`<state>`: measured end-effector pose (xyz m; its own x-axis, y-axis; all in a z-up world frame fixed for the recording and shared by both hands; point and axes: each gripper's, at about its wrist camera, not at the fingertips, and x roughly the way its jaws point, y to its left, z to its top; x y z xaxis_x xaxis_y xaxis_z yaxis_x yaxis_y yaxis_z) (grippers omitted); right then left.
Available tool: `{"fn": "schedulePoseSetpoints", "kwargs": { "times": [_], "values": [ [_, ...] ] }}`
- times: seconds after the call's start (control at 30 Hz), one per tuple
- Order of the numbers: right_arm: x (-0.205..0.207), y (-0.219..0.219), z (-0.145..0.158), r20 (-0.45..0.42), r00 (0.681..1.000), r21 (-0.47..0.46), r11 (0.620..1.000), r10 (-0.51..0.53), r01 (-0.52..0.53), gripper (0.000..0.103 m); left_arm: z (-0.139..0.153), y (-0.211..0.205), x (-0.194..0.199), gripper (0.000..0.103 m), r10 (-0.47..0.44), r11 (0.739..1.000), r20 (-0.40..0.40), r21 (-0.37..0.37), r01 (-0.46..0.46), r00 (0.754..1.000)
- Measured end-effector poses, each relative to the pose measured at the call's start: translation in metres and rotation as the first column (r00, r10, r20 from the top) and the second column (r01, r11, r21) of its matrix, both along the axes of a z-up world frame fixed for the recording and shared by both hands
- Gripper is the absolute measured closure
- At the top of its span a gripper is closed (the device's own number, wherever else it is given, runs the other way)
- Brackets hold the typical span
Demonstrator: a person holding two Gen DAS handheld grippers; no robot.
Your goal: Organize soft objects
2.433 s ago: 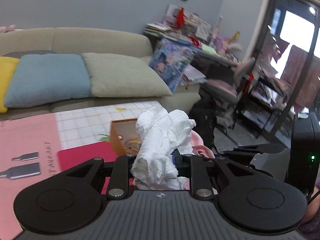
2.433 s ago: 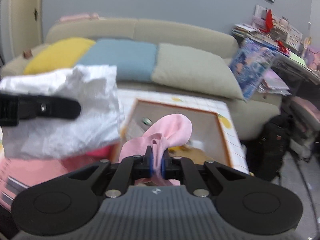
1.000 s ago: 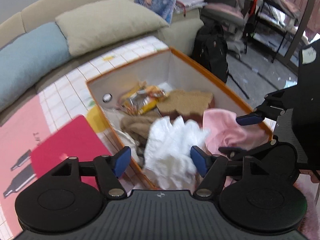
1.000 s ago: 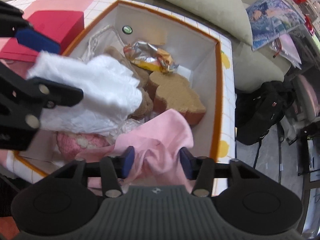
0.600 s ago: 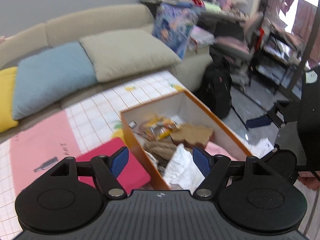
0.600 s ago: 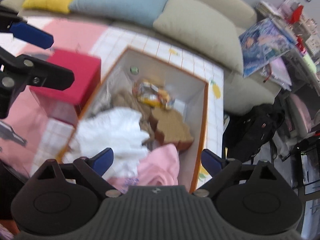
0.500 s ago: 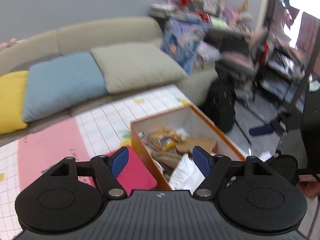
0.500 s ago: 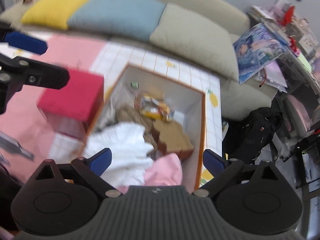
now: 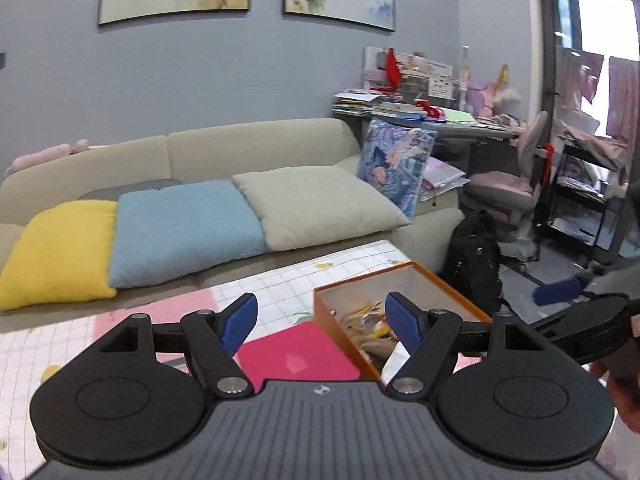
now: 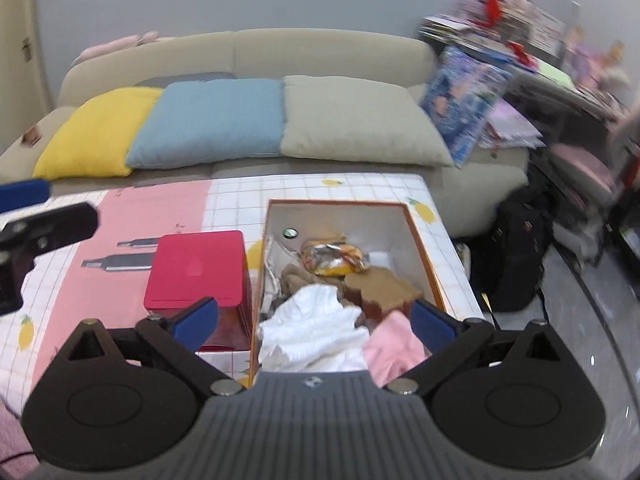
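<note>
Both grippers empty and spread wide: left gripper (image 9: 322,322) has its blue pads far apart with nothing between them, right gripper (image 10: 316,320) likewise, pads splayed either side of the box contents. Soft stuff sits in the orange-rimmed box (image 10: 420,240) on the checked table mat (image 10: 232,204): white cloth (image 10: 316,330) crumpled at the near end, pink cloth (image 10: 394,344) just beside it on the right, touching it, both partly hidden by the right gripper body. Behind them a brown plush piece (image 10: 380,286), a tan fabric lump (image 10: 296,276) and a crinkled snack wrapper (image 10: 334,260) further back, small round item (image 10: 290,233) near the far wall of the box. Red case (image 10: 198,270) stands just left of the box, right against its side. In the left wrist view the box (image 9: 440,292) shows only its far half past the right pad, red case (image 9: 298,356) between the pads low in frame. Right gripper (image 9: 560,292) tip visible at the right edge there; left gripper (image 10: 24,196) visible at the left edge of the right wrist view. Sofa (image 9: 256,140) behind the table with yellow cushion (image 9: 60,252), blue cushion (image 9: 180,232) and beige cushion (image 9: 320,204) in a row
</note>
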<state>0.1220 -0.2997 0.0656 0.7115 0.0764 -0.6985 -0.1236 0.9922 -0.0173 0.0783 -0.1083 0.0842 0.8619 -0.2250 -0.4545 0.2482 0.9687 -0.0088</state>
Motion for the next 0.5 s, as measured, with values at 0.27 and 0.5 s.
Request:
{"fn": "schedulePoseSetpoints", "kwargs": {
  "times": [0.27,0.5],
  "values": [
    [-0.042,0.008,-0.025,0.027,0.997,0.016,0.998,-0.069,0.069,0.003,-0.024,0.013,-0.021,0.016,0.070,0.998,-0.052,-0.002,-0.070,0.996],
    [-0.068,0.018,-0.044,0.032,0.996,0.042,0.996,-0.086,0.084,0.003,-0.043,0.031,-0.033,0.014,0.124,0.990,-0.146,-0.046,-0.132,0.982]
  ]
}}
